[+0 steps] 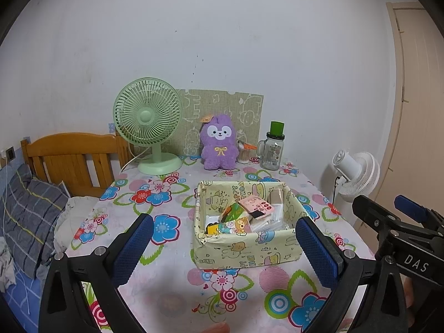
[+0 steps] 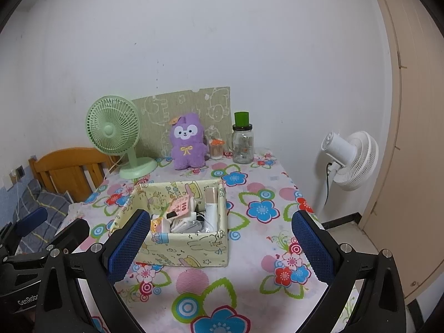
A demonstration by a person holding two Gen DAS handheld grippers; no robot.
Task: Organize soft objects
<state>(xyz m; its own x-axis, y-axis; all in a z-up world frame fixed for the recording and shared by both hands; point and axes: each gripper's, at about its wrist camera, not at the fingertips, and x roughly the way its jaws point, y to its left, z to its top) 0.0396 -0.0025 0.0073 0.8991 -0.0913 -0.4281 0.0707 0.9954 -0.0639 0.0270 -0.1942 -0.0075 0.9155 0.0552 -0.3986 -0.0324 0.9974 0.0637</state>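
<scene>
A purple plush toy (image 1: 219,145) (image 2: 188,143) sits upright at the back of the floral table, against a green patterned board. In front of it stands a yellow cartoon-print fabric box (image 1: 247,245) (image 2: 188,245) filled with small packets and pouches. My left gripper (image 1: 226,238) is open, hovering in front of the box with nothing between its blue pads. Open as well, my right gripper (image 2: 219,236) hangs near the box's front with nothing held. The right gripper (image 1: 408,216) also shows at the right edge of the left wrist view.
A green desk fan (image 1: 148,127) (image 2: 116,136) stands back left. A glass jar with a green cap (image 1: 273,148) (image 2: 242,143) and a cotton-swab holder (image 1: 244,152) stand back right. A white floor fan (image 2: 351,159) is beyond the table's right edge; a bed and wooden headboard (image 1: 72,155) lie left.
</scene>
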